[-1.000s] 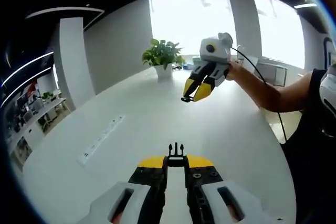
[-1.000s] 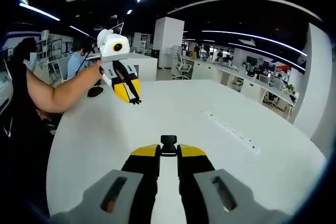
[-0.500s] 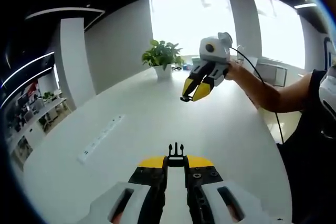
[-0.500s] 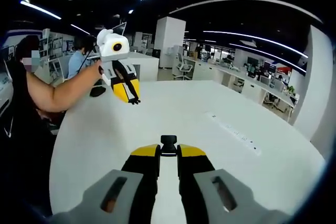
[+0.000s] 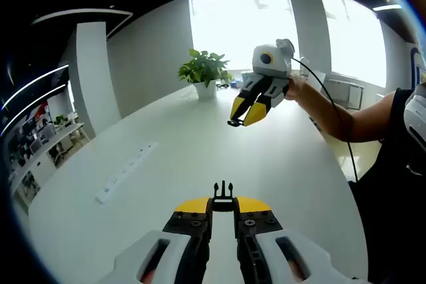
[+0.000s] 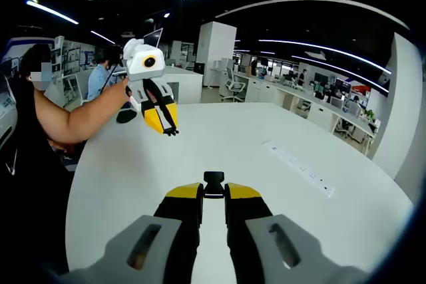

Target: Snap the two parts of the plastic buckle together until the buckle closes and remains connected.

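Note:
My left gripper (image 5: 223,205) is shut on the black pronged half of the buckle (image 5: 223,192), whose prongs stick out past the yellow fingertips. My right gripper (image 6: 213,195) is shut on the black socket half (image 6: 213,181). Both grippers hang above the white table (image 5: 279,157), apart and facing each other. The right gripper (image 5: 234,122) comes into the left gripper view at the upper right, held by a hand. In the right gripper view the left gripper (image 6: 170,130) hangs at the upper left with a small black piece at its tips.
A potted plant (image 5: 206,72) stands at the table's far end. A white power strip (image 5: 126,171) (image 6: 298,167) lies on the table. The person's arm (image 6: 73,119) reaches in from the side. Office desks and chairs (image 6: 233,84) stand beyond the table, where another person (image 6: 100,71) sits.
The two grippers have drawn slightly closer, each sitting a little nearer the middle of the other's view. Both stay shut on their buckle halves.

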